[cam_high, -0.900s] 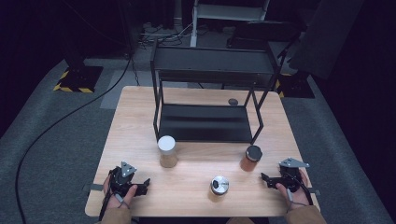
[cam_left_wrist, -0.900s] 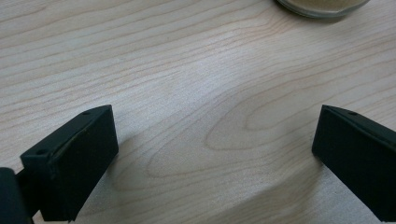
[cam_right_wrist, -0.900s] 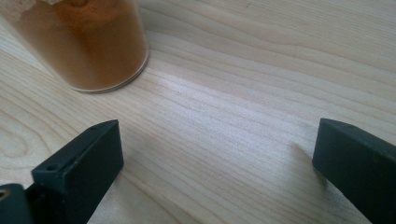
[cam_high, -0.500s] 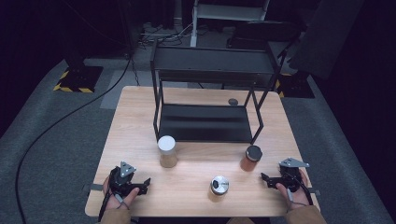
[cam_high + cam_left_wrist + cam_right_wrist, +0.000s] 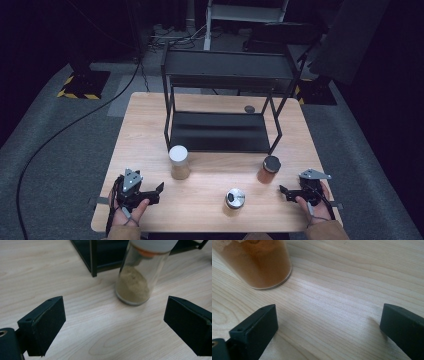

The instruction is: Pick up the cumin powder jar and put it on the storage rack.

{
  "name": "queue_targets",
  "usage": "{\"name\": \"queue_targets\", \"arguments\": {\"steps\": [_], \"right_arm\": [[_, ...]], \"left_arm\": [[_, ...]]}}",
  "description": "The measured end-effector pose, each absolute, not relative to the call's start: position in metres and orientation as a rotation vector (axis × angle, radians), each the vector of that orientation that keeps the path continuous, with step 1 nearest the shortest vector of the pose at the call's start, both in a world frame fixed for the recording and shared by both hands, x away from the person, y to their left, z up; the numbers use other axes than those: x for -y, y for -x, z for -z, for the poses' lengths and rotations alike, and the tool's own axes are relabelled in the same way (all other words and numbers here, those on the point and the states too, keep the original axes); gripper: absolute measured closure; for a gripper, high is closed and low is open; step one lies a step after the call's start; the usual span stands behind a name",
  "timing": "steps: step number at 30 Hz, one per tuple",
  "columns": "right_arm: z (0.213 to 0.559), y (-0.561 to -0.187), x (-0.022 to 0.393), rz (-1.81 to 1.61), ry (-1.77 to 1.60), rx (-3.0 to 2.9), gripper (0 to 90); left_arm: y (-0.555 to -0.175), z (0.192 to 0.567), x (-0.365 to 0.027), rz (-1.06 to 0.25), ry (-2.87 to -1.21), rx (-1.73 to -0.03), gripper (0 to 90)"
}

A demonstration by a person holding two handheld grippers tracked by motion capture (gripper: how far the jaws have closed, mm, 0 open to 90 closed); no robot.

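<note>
Three jars stand on the wooden table: a white-lidded jar of tan powder, a dark-lidded jar of orange powder, and a short silver-lidded jar near the front edge. My left gripper rests at the front left, open, nothing between its jaws; the tan jar stands a little ahead of it. At the front right my right gripper is open too and holds nothing, with the orange jar ahead and to its left.
A black two-level wire rack stands across the middle and back of the table; its front leg is just beside the tan jar. A small dark disc lies behind the rack. Cables run over the grey floor at the left.
</note>
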State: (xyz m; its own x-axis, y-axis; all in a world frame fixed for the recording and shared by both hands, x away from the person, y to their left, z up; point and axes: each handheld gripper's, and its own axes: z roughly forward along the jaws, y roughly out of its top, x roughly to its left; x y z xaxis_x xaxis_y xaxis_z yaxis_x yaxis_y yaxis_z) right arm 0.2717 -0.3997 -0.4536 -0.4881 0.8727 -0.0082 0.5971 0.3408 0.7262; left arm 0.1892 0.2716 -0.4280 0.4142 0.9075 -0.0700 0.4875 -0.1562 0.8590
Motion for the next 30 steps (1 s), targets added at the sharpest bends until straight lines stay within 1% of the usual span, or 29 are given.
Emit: {"name": "queue_targets", "arguments": {"steps": [12,17,30], "right_arm": [[0.454,-0.272,0.400,-0.947,-1.291,-2.213,1.2],[0.454,-0.271,0.400,-0.947,-1.289,-2.213,1.2],[0.454,-0.272,0.400,-0.948,-1.289,-2.213,1.2]], "left_arm": [[-0.182,0.425,-0.268,-0.649,-1.701,-1.142,3.4],[-0.184,0.423,-0.264,-0.680,-1.691,-1.107,3.4],[-0.201,0.424,-0.251,-0.674,-1.697,-1.061,3.2]]}}
